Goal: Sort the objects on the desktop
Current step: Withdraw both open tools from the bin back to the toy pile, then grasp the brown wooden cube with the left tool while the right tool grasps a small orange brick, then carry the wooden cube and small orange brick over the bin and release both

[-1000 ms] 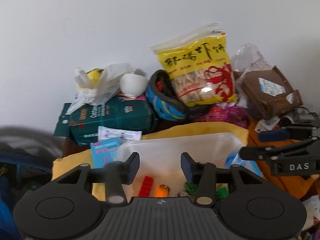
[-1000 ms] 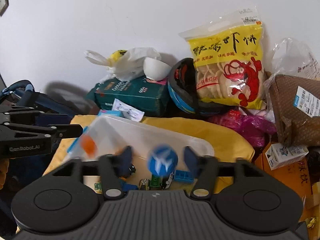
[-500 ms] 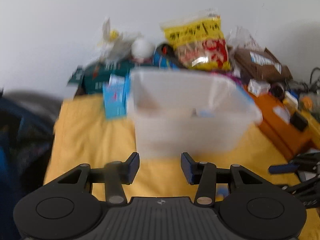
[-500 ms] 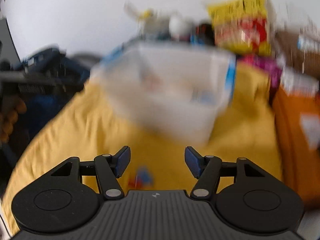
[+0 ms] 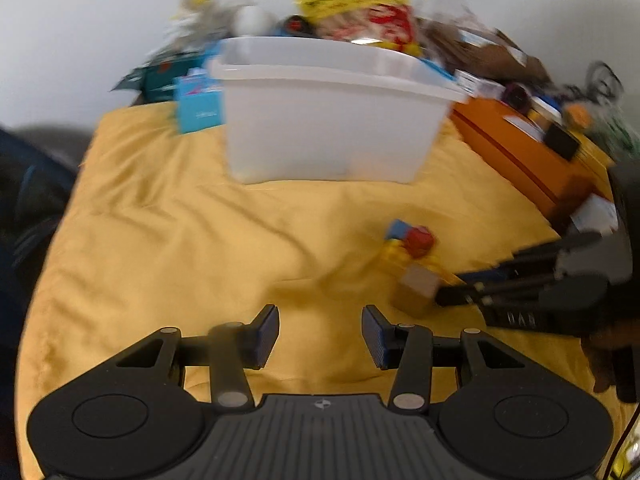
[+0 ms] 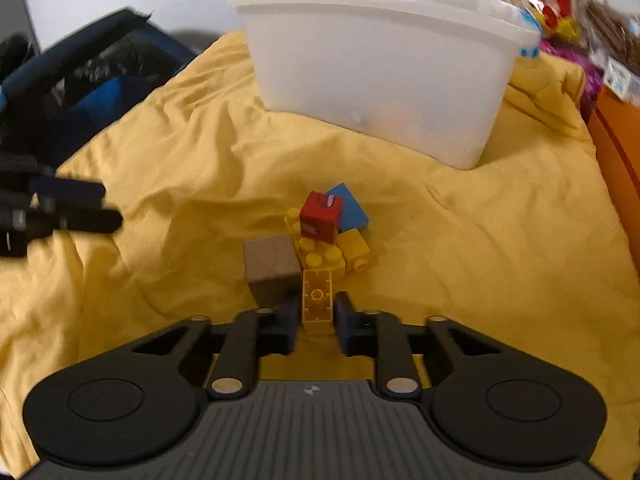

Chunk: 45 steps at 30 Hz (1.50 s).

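Between right gripper [image 6: 317,322] fingers [image 6: 289,326]: yellow toy brick [image 6: 317,300], clamped. Just beyond: brown cube [image 6: 270,266], red cube [image 6: 321,216], blue block [image 6: 351,208] on yellow cloth [image 6: 160,184]. Farther: translucent bin [image 6: 380,60]. Left gripper [image 5: 319,336] fingers apart, empty.

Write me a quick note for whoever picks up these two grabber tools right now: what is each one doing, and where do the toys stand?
Right gripper: shut on a yellow building brick, at the near edge of the toy pile.
Left gripper: open, empty, over bare yellow cloth.
Pile on the cloth: brown cube, red cube, blue block, more yellow bricks.
White plastic bin stands behind the pile; its contents cannot be seen from here.
Left: probably lift the gripped brick into the bin, then the rest.
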Each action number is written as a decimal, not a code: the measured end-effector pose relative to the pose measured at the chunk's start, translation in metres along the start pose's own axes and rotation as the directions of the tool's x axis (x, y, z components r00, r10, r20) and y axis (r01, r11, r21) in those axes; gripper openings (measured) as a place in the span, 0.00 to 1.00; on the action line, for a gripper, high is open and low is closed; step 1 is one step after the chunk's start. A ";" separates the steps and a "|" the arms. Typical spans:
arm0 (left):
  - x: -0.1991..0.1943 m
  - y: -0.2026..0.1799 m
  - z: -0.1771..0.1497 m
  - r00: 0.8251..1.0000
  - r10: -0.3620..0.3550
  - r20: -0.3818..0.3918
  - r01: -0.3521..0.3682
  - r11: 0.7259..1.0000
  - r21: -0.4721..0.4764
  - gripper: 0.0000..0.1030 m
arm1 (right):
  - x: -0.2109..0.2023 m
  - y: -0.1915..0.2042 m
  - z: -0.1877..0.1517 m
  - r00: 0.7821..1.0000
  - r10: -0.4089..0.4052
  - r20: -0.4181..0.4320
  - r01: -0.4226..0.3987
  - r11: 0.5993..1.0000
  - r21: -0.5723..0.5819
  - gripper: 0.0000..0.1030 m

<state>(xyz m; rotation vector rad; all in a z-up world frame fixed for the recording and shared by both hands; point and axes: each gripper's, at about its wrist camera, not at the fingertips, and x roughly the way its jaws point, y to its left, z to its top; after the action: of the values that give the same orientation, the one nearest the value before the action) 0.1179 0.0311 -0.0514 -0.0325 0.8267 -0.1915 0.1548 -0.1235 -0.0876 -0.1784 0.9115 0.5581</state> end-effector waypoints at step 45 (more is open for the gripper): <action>-0.049 0.028 0.144 0.981 0.003 0.192 0.009 0.998 -0.062 0.37 | -0.105 -0.061 0.116 0.946 0.031 0.322 -0.113 0.964 0.242 0.17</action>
<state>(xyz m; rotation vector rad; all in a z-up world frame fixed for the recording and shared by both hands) 0.1959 0.0610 0.0793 -0.1095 0.6400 -0.1624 0.2169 -0.1717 0.0606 0.1783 0.6709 0.5129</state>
